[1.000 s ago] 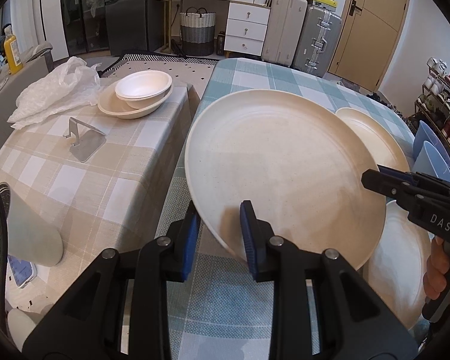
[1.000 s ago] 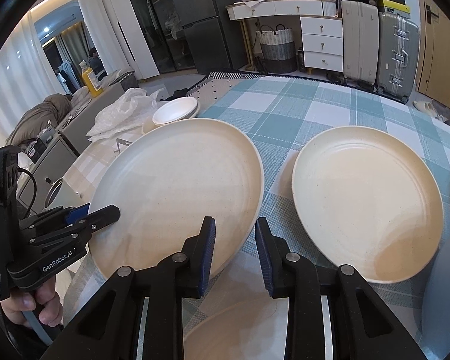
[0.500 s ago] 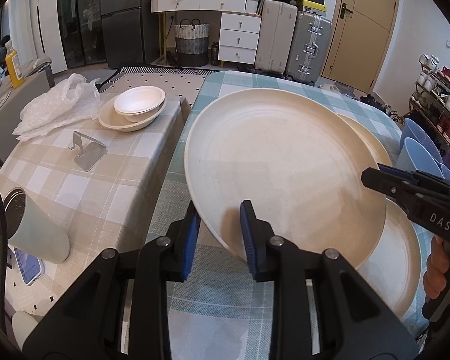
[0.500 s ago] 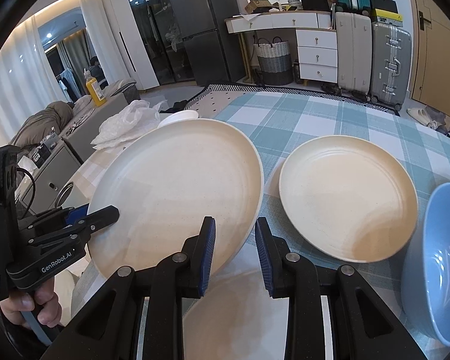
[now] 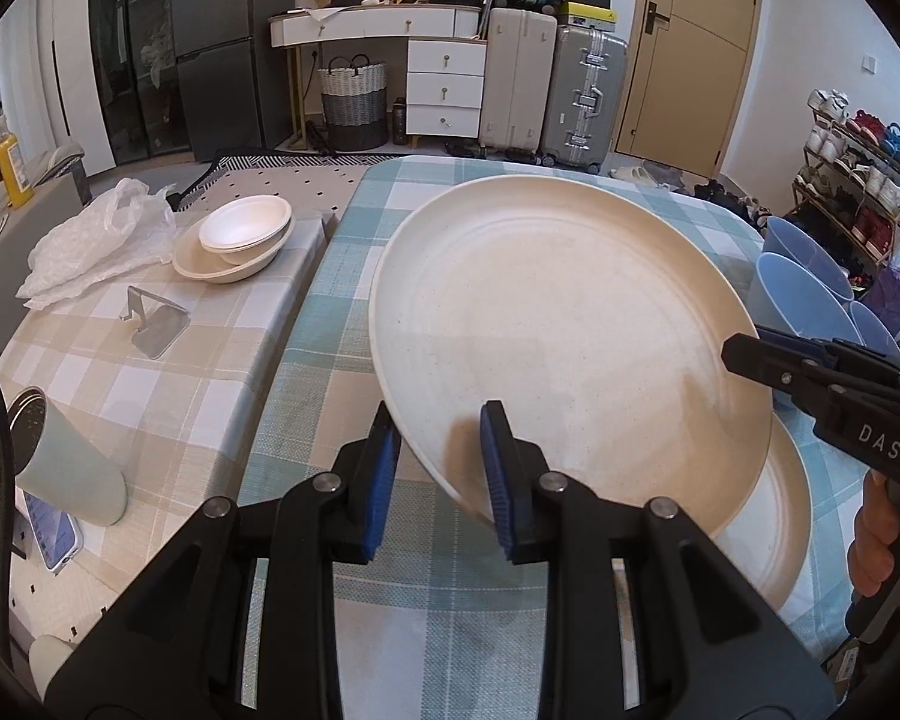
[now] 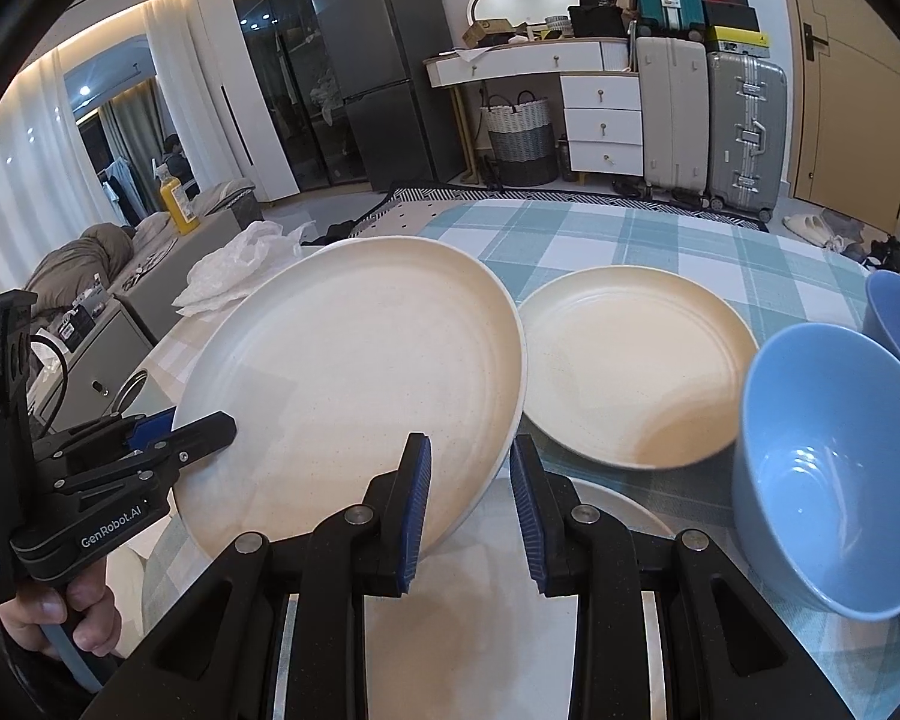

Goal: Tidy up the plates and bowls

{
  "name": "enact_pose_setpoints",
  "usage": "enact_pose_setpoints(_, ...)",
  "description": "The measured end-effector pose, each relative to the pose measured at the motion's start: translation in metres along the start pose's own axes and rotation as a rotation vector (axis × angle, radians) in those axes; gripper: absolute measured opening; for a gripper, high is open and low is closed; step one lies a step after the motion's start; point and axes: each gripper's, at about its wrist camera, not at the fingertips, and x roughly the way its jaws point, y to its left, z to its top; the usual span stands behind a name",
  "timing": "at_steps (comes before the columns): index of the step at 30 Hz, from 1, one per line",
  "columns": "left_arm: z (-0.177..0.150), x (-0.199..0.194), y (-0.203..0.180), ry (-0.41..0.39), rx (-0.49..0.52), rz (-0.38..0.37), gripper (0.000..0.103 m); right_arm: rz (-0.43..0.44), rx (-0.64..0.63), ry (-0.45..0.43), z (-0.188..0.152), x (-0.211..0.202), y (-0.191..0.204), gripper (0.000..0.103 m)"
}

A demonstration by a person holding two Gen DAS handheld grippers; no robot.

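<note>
Above the bench (image 5: 306,360), the large cream plate (image 5: 564,336) hangs tilted, gripped at two points on its rim. The left gripper (image 5: 438,468) has its fingers closed on the near left edge; the right gripper (image 6: 471,501) has its fingers closed on the near right edge.

Hazards, as judged from this position:
- Both grips sit on a thin, smooth rim. Uneven pull between the two hands could twist the plate out of one pair of fingers.
- A second cream plate (image 6: 630,366) lies on the bench just right of the held one, and another plate (image 5: 768,528) lies beneath its near edge. A hasty descent could strike either.
- Blue bowls (image 6: 828,468) stand near on the right; a wide swing could knock them.

Bench surface: teal-and-white check cloth. A lower table (image 5: 108,360) at left, in beige check, carries stacked white bowls (image 5: 237,237), a plastic bag (image 5: 96,240) and a pale cup (image 5: 66,462). Suitcases (image 5: 582,90), a drawer unit (image 5: 444,84) and a door (image 5: 684,48) stand at the far wall.
</note>
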Motion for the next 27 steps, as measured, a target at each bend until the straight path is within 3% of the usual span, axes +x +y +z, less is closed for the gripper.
enact_pose_setpoints(27,-0.022,-0.029,-0.063,-0.019,0.084,-0.051,0.025,-0.054,0.046,-0.059,-0.037,-0.062,-0.028,0.029)
